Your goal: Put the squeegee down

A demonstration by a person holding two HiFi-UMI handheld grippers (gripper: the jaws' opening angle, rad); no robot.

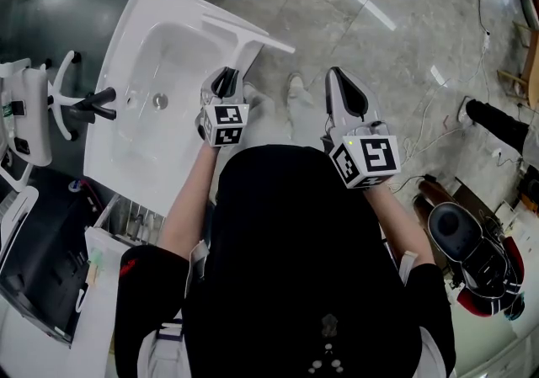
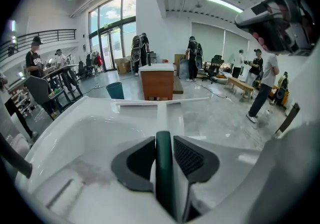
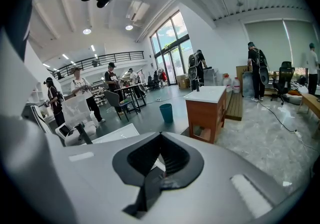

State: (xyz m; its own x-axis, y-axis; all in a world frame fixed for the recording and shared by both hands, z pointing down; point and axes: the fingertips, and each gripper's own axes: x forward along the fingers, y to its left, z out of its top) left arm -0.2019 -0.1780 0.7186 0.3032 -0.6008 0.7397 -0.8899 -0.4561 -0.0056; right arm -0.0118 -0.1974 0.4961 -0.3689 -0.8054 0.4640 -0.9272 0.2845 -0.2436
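The squeegee (image 1: 246, 35) has a white blade that lies along the far rim of the white sink (image 1: 118, 157). Its stem runs back toward me. My left gripper (image 1: 226, 75) is shut on the dark green handle (image 2: 163, 168), which stands upright between the two black pads (image 2: 135, 163). The white blade (image 2: 160, 102) crosses the left gripper view ahead of the jaws (image 2: 164, 138). My right gripper (image 1: 338, 75) hangs over the floor to the right of the sink. Its tips (image 3: 160, 135) meet with nothing between them.
A black faucet (image 1: 97, 101) stands at the sink's left side, and a white office chair (image 1: 34, 107) lies beyond it. A wooden cabinet (image 2: 157, 82) and a teal bin (image 2: 115, 90) stand on the floor ahead. Cables (image 1: 455, 107) and a black-and-red machine (image 1: 472, 258) lie at the right.
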